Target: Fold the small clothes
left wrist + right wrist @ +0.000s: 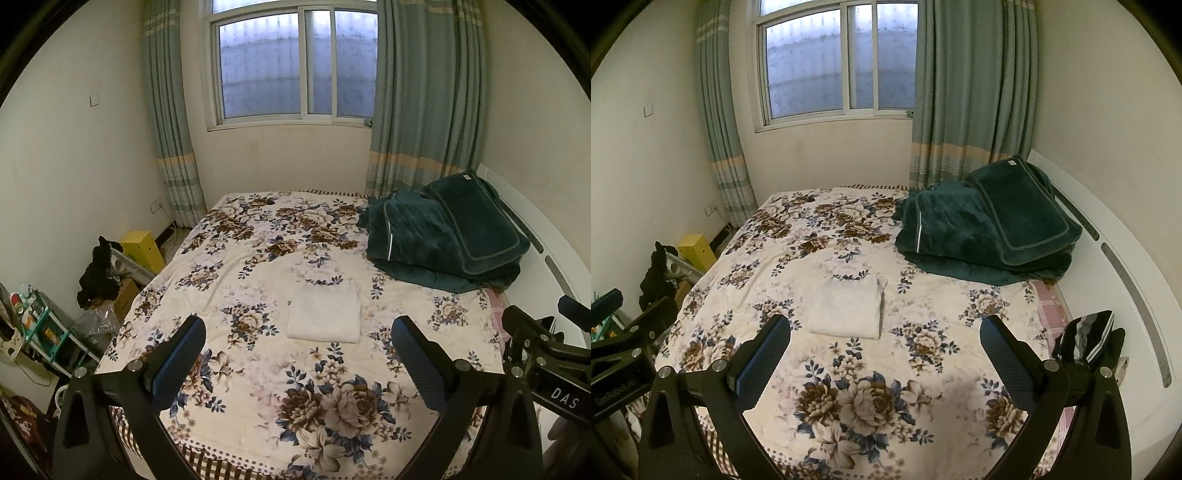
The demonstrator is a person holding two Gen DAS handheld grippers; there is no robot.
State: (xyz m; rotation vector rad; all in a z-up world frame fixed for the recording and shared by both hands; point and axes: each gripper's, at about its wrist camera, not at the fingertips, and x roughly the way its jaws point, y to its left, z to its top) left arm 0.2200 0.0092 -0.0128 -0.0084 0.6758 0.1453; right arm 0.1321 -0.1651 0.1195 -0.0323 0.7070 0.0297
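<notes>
A white garment [325, 310] lies folded into a neat rectangle in the middle of the floral bedspread [258, 387]; it also shows in the right wrist view [847, 308]. My left gripper [297, 350] is open and empty, held above the near part of the bed, short of the garment. My right gripper [884, 350] is open and empty too, beside the left one. The right gripper's body shows at the right edge of the left wrist view [546, 354]; the left gripper's body shows at the left edge of the right wrist view [624, 343].
A dark green folded blanket [443, 236] sits at the bed's far right, by the white headboard [1115, 266]. Clutter, a yellow box [142, 249] and a shelf [40, 328] stand on the floor left of the bed. A dark item [1086, 339] lies at the bed's right edge.
</notes>
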